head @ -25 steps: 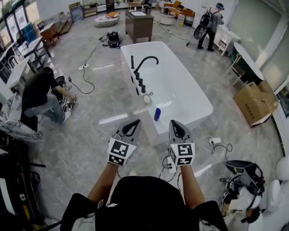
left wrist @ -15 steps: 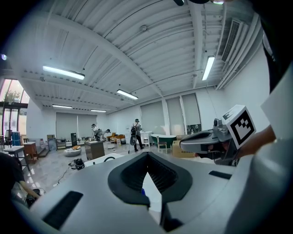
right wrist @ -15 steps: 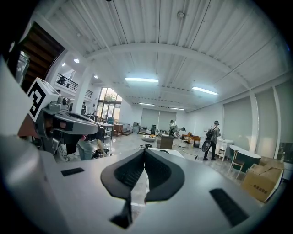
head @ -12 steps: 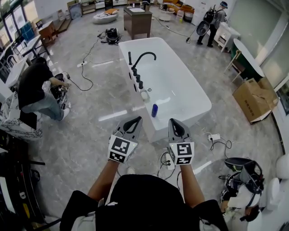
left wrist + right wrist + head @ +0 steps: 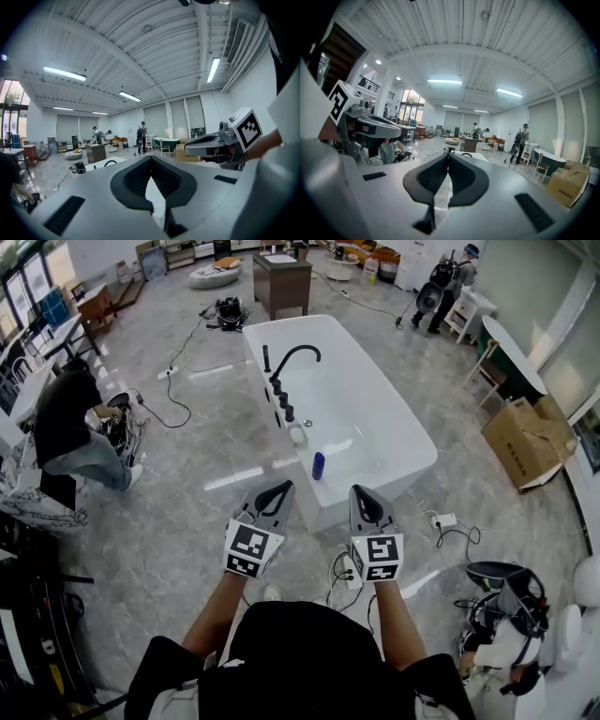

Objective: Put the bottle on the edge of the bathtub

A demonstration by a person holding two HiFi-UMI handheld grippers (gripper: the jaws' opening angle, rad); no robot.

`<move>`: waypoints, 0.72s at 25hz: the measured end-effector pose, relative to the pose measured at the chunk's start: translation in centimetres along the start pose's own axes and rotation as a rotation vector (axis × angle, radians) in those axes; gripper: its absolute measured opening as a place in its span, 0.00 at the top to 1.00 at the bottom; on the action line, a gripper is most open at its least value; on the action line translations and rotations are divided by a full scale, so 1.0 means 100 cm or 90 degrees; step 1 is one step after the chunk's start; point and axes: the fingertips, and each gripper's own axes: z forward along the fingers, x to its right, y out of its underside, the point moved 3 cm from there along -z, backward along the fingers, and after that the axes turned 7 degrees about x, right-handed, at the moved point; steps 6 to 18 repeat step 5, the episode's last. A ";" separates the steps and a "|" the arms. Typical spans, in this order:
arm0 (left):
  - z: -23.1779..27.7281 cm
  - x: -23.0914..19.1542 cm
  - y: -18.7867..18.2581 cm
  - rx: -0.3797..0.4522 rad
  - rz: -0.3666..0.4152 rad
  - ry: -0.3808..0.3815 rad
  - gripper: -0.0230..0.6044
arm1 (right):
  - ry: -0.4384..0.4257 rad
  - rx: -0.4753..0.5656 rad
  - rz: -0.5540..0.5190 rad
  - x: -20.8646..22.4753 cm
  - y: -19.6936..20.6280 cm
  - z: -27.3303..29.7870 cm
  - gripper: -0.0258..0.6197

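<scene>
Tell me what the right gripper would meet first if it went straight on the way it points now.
Probably the near end of the white bathtub: the right gripper points toward it, though depth is unclear.

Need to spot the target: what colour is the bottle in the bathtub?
Dark blue; the small bottle shows best in the head view.
</scene>
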 end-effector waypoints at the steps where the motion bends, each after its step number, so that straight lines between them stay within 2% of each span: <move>1: 0.000 0.001 -0.001 0.001 0.001 0.000 0.94 | 0.000 0.000 0.000 0.000 0.000 -0.001 0.92; 18: -0.002 0.003 0.003 -0.002 0.006 0.001 0.94 | 0.001 -0.001 -0.002 -0.001 0.001 -0.004 0.92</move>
